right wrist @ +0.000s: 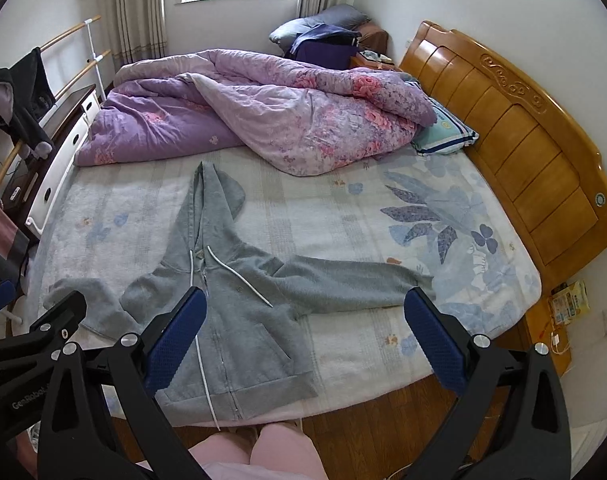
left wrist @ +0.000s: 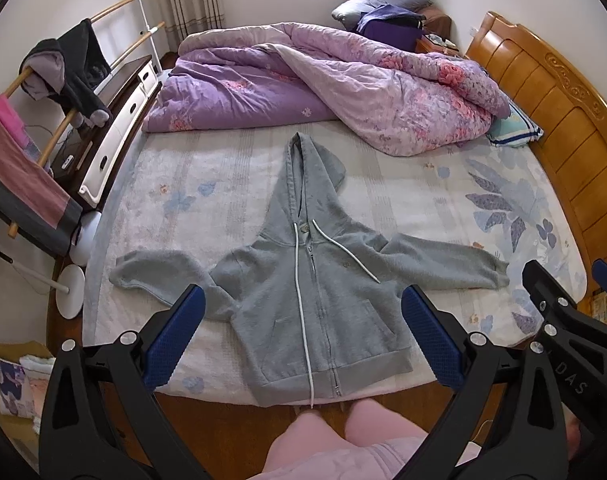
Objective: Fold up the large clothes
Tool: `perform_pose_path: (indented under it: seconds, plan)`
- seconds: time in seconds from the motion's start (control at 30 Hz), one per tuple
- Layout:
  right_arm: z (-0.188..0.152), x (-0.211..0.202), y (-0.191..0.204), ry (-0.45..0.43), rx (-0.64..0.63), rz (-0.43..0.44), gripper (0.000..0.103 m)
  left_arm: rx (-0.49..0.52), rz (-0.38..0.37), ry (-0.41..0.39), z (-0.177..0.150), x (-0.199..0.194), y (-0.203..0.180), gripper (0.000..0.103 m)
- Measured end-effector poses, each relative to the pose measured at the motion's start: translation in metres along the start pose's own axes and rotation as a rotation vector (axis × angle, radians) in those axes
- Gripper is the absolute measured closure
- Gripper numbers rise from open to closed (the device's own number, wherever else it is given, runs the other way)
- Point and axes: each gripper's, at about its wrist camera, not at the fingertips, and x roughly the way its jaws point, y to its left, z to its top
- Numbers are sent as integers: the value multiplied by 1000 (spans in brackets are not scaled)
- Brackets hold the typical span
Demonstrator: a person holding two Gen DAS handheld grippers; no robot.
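Observation:
A grey zip-up hoodie [left wrist: 323, 280] lies flat and face up on the bed [left wrist: 423, 188], hood toward the far side, both sleeves spread out, hem at the near edge. It also shows in the right wrist view [right wrist: 239, 300]. My left gripper [left wrist: 303, 308] is open and empty, held above the hoodie's lower body. My right gripper [right wrist: 303, 312] is open and empty, above the hoodie's right side and right sleeve [right wrist: 359, 284]. The right gripper also shows in the left wrist view [left wrist: 563, 280] at the right edge.
A rumpled purple floral quilt [left wrist: 323, 80] fills the far half of the bed. A wooden headboard [left wrist: 551, 100] stands at the right. A clothes rack [left wrist: 63, 80] and a white dresser [left wrist: 119, 128] stand at the left. The person's legs [left wrist: 323, 440] are at the near bed edge.

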Motion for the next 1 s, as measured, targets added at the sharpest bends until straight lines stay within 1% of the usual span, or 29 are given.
perform_pose_path:
  seconds: [0.27,0.47,0.63,0.73,1.0]
  plan:
    - [10,14,-8,-13,-54,47,7,-61,24,12,6,5,-10,5]
    - [17,21,-18,-29,-72,60,7,-82,33,11,13,9,-21,5]
    - [22,26,-24,-26,-79,75,7,-111,18,23,17,15,-23,5]
    - [25,30,-22,-23,-95,77,7,-121,30,24,21,18,-23,5]
    - [28,34,-21,-14,-100,78,7,-123,28,30,25,22,-25,5]
